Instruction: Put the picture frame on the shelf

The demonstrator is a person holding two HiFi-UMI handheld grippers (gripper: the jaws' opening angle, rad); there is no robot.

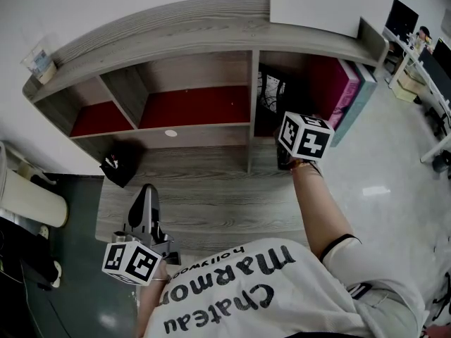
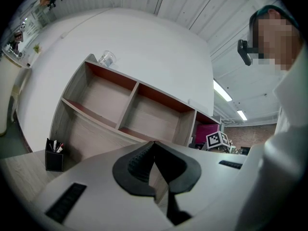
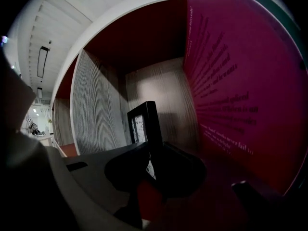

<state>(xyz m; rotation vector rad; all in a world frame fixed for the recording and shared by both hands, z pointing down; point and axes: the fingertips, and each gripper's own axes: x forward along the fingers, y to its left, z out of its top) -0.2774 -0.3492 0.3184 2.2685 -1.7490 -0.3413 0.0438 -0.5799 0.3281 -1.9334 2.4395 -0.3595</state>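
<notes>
Nearest my operator's torso, the left gripper (image 2: pixel 154 147) is hanging idle with its tongs pressed together on nothing, pointing up toward the shelf (image 1: pixel 211 30). Further out, over the wooden desk (image 1: pixel 211 196), the right gripper (image 3: pixel 153 160) is reaching into the rightmost compartment. Its tongs are standing narrow and are clamping the lower edge of the picture frame (image 3: pixel 143 124). The frame is standing upright inside that compartment, between the grey divider (image 3: pixel 96 109) on its left and the magenta book (image 3: pixel 240 81) just beside it on the right. Its foot is hidden by the tongs, so I cannot tell whether it is resting on the red compartment floor. Beyond it, the wooden back panel (image 3: pixel 154 90) is closing off the compartment. I am judging the placement to be nearly complete, with release and withdrawal remaining. The main hazard is the frame toppling once freed, because I am seeing no rear prop and nothing is bracing it. A second hazard is the tongs dragging the frame outward on retreat if they part too little. A third is a sideways nudge against the leaning book, which could shift it onto the frame.
</notes>
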